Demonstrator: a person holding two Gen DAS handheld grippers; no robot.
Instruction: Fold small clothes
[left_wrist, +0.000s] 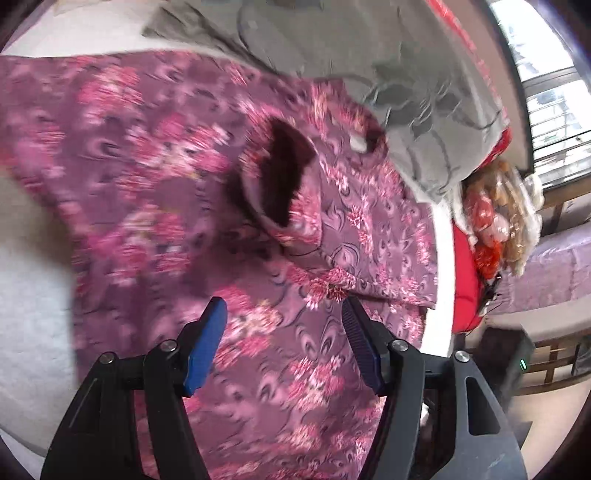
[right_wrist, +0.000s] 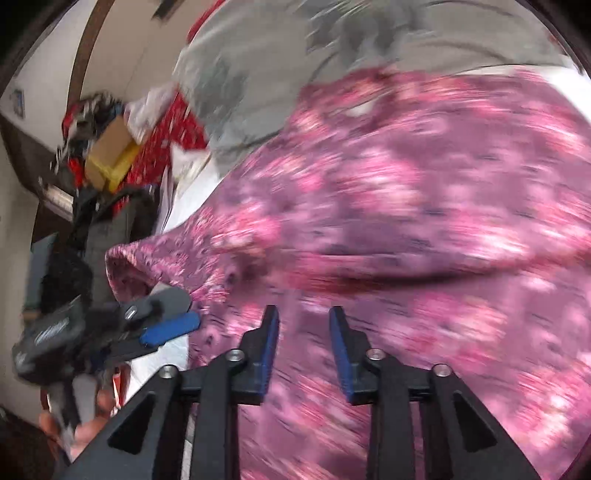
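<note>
While both sets of jaws stand spread with nothing pinched between them, the left gripper (left_wrist: 282, 314) hangs over the purple garment with pink flower print (left_wrist: 155, 155), its blue pads (left_wrist: 207, 343) clear of the cloth. The right gripper (right_wrist: 303, 321) also hovers above that garment (right_wrist: 424, 221), its jaws parted by a narrower gap; no earlier view shows their motion. From the right wrist view, the left gripper (right_wrist: 173, 317) sits at the garment's left edge, by an open sleeve end. The garment lies spread on a white surface (left_wrist: 33, 295), its dark-lined collar (left_wrist: 284, 177) open. A grey patterned cloth (left_wrist: 406, 92) overlaps its far edge. Beyond the surface's edge lie red fabric (left_wrist: 465, 266) and a brown cardboard box (right_wrist: 110, 144).
</note>
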